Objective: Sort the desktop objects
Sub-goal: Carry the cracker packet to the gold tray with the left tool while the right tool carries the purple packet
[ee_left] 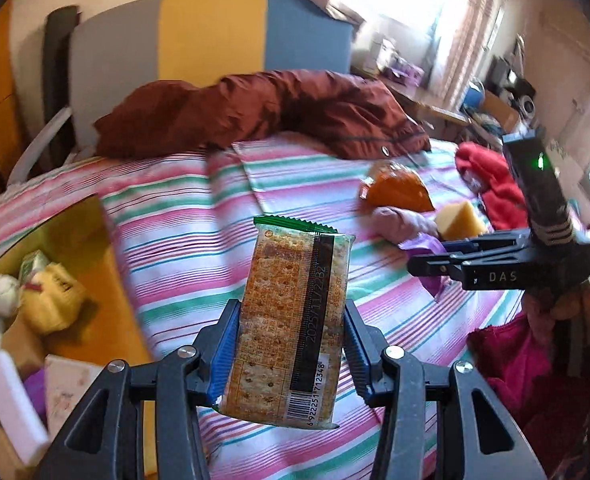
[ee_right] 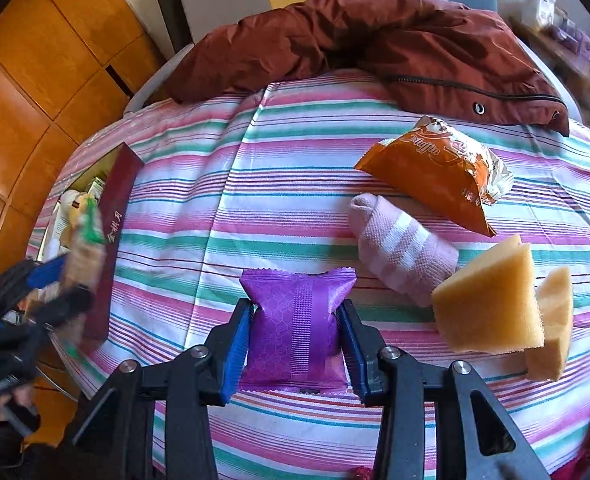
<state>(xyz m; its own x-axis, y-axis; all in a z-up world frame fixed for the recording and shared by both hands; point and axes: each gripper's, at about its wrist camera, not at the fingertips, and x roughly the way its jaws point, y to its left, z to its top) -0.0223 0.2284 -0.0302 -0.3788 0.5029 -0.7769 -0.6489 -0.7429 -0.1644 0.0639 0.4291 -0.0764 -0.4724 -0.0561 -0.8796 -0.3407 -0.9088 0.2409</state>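
My left gripper (ee_left: 291, 340) is shut on a cracker packet (ee_left: 291, 320), held upright above the striped cloth (ee_left: 183, 220). The same gripper (ee_right: 55, 280) shows blurred at the left of the right wrist view, packet (ee_right: 85, 248) in it, beside the box (ee_right: 111, 240). My right gripper (ee_right: 295, 332) is shut on a purple snack packet (ee_right: 299, 320), lifted a little over the cloth (ee_right: 255, 184). In the left wrist view, the right gripper (ee_left: 427, 260) reaches in from the right with a bit of purple wrapper (ee_left: 423, 246) at its tips.
An orange muffin packet (ee_right: 435, 172), a rolled pink towel (ee_right: 399, 248) and two yellow sponges (ee_right: 491, 304) lie right of centre. The dark red box (ee_left: 75, 280) at the left holds a yellow plush toy (ee_left: 51, 300) and packets. A rust jacket (ee_right: 375, 40) lies at the back.
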